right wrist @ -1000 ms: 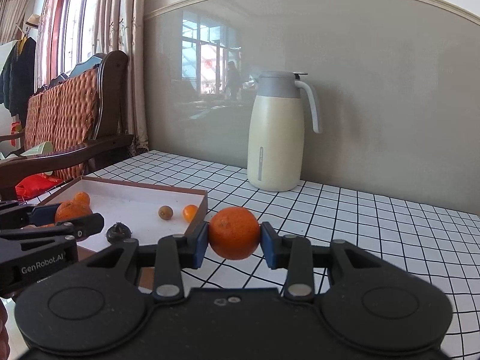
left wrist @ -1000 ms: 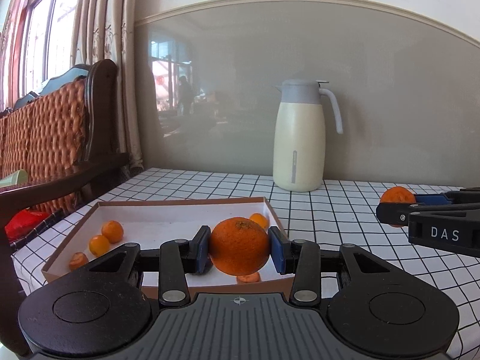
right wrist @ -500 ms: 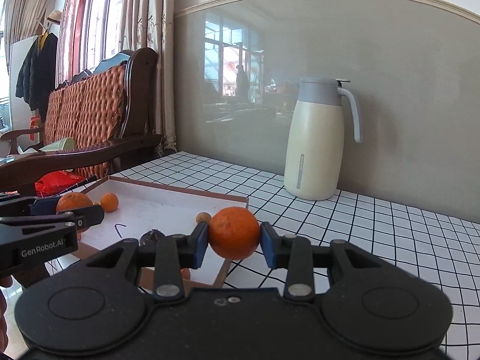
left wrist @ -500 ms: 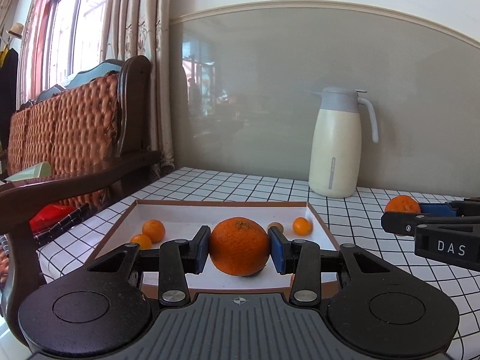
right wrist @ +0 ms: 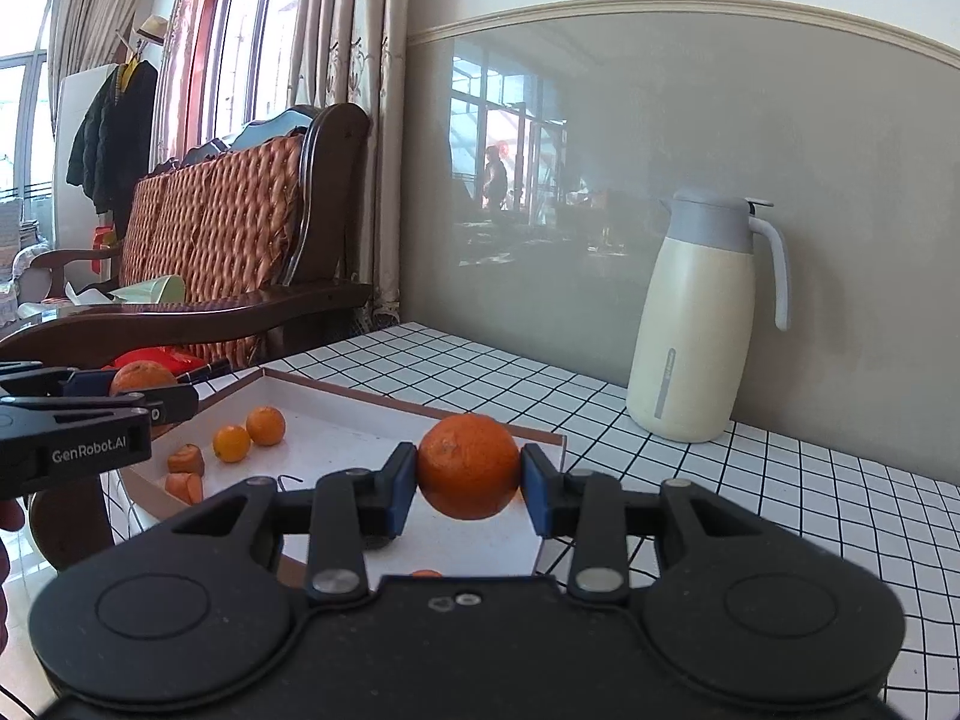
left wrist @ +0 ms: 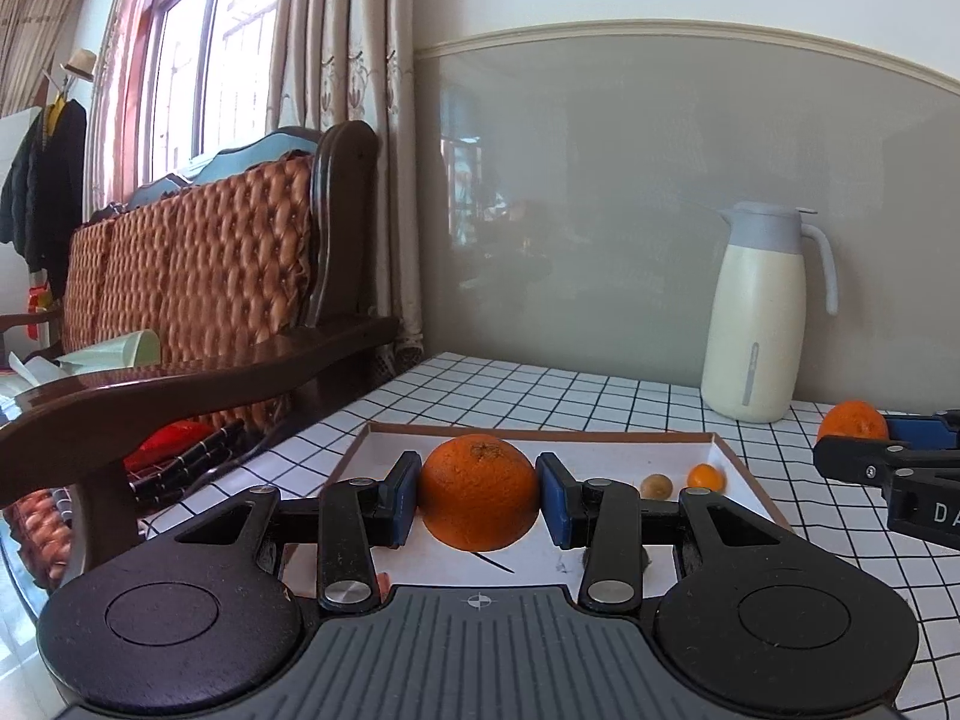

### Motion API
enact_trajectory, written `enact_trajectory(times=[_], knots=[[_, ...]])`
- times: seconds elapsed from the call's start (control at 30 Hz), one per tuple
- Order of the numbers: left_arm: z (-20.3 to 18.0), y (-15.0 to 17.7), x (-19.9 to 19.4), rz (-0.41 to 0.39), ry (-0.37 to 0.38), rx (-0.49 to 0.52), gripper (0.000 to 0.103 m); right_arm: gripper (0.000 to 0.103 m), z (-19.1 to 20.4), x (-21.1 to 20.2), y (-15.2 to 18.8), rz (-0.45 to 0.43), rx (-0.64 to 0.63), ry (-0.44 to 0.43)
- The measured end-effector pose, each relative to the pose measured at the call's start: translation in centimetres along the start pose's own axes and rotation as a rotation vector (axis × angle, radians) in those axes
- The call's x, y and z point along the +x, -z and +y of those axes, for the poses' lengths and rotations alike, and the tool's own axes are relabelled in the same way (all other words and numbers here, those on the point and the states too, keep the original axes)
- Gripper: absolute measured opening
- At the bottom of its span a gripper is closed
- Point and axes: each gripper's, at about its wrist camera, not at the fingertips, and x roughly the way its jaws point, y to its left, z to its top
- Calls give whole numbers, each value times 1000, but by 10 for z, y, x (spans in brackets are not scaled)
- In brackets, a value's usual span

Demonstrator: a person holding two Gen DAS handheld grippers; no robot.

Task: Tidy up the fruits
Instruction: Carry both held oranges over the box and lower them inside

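Left wrist view: the left gripper [left wrist: 479,495] is clamped on a large orange [left wrist: 479,491] above the near end of the open box [left wrist: 729,455], where a few small fruits [left wrist: 705,477] already lie ahead and right, so sorting seems partly done. The right gripper [right wrist: 468,480], clamped on its own orange [right wrist: 468,466], hangs level over the box's right edge; neither orange is set down yet.

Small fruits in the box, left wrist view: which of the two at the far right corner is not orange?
The duller brownish-green one, the left of the pair. Its neighbour nearer the box's right wall is bright orange like the fruit held in the left gripper.
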Motion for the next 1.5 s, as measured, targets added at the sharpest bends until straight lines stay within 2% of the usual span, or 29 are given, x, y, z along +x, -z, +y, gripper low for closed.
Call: enact_trajectory(times=[0.5, 0.93, 1.5], knots=[[30, -7, 41, 25, -39, -4, 42, 29, 17, 34, -12, -2, -6, -21], [40, -8, 74, 52, -52, -7, 42, 29, 10, 70, -20, 8, 4, -8], [42, -4, 123, 109, -57, -18, 42, 29, -14, 110, -12, 99, 62, 15]])
